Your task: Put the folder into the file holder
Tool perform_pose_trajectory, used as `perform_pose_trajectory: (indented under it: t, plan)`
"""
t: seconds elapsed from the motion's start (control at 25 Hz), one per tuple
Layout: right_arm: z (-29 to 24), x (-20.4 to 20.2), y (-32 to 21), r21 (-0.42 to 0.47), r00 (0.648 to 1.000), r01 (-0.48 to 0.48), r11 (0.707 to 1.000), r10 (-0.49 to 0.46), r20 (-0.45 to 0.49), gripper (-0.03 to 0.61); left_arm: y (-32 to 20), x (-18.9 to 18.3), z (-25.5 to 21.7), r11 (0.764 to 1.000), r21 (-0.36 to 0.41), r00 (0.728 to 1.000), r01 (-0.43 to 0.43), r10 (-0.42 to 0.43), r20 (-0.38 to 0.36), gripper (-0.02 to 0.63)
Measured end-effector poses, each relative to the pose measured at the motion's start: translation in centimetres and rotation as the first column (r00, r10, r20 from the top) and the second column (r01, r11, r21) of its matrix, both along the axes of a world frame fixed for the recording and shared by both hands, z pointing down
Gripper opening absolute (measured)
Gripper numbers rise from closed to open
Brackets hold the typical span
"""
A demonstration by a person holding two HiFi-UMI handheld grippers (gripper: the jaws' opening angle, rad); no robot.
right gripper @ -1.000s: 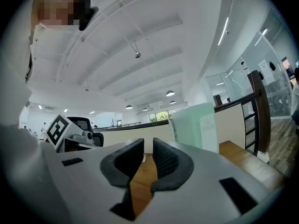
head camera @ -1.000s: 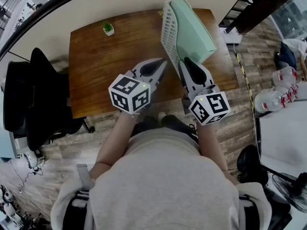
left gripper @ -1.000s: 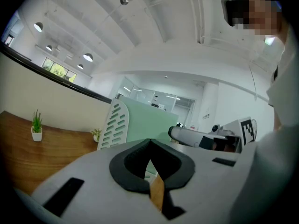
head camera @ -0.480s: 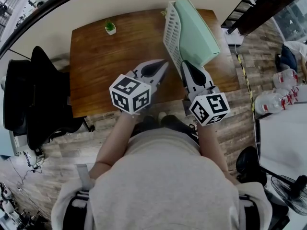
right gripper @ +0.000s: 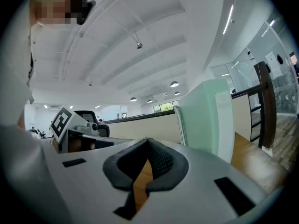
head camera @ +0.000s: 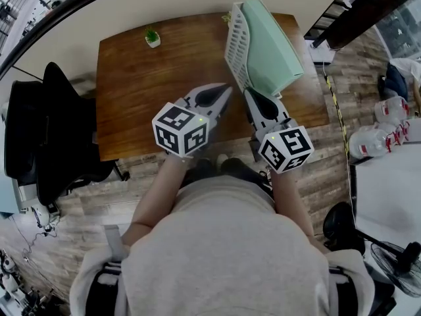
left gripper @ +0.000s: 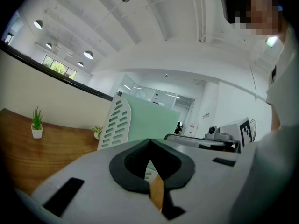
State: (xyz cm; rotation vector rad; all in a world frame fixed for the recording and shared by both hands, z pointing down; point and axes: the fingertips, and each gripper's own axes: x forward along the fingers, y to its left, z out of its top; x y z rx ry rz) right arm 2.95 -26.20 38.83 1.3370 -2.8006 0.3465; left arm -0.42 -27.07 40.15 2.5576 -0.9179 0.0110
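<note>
A mint green folder [head camera: 270,45] stands in the white slotted file holder [head camera: 237,48] at the table's far right. In the right gripper view the folder [right gripper: 210,115] rises just right of the holder's wall [right gripper: 180,125]. My left gripper [head camera: 223,92] hovers over the table's front, shut and empty, a little short of the holder. My right gripper [head camera: 248,92] sits beside it, close to the holder's near end, shut with nothing between its tips. The jaws meet in both gripper views, on the left gripper [left gripper: 149,141] and on the right gripper [right gripper: 147,141].
The wooden table [head camera: 145,91] carries a small potted plant [head camera: 152,38] at its far left. A black office chair [head camera: 46,137] stands left of the table. Water bottles [head camera: 388,120] lie on the floor to the right.
The right gripper has turned slightly, its tip now a touch closer to the left gripper. The left gripper, the folder and the holder have kept still.
</note>
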Motion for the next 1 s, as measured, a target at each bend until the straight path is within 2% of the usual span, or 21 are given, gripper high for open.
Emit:
perform_pose_trajectory:
  t: [0.36,1.0]
  plan:
    - [0.21,-0.47,0.11,-0.011,0.999,0.035,0.999,-0.035,-0.005,0.009,-0.01,0.11,0.06,1.000,-0.006,1.000,-0.002,0.002,-0.005,0.012]
    - [0.06,-0.07,0.23,0.001,0.999,0.037,0.999,-0.037,-0.018,0.009,0.14,0.50,0.40,1.000,-0.012,1.000,0.002,-0.002,-0.013,0.012]
